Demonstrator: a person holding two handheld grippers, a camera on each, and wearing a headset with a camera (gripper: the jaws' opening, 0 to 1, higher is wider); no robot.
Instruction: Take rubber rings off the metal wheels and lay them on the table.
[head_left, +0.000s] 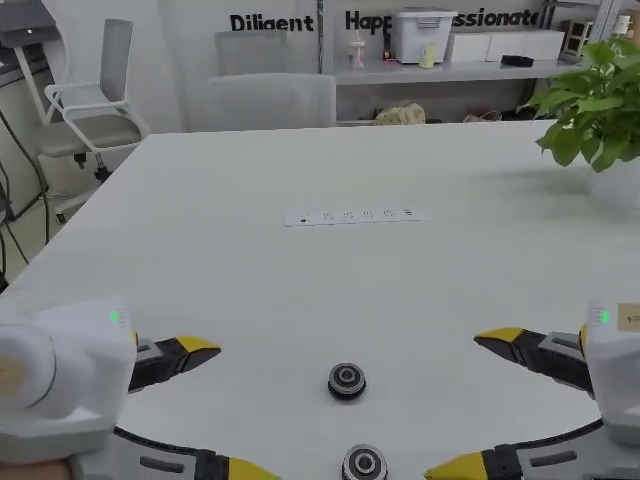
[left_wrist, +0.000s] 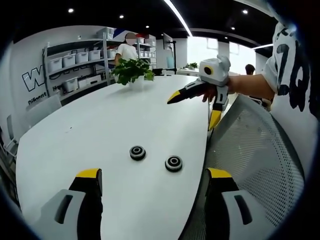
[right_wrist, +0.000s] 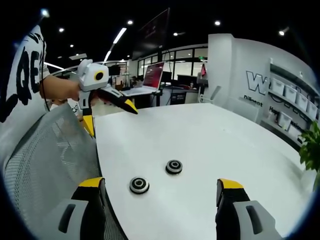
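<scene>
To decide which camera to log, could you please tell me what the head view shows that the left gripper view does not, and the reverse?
Head view: the white body and green light of the left gripper, and a lidded white bin on a far shelf.
Left gripper view: a mesh chair back at the table edge, and a person by storage shelves.
Both: two metal wheels, the white table, the plant, the open right gripper.

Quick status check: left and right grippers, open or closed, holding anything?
Left gripper: open, fingers wide apart, holding nothing.
Right gripper: open, fingers wide apart, holding nothing.
</scene>
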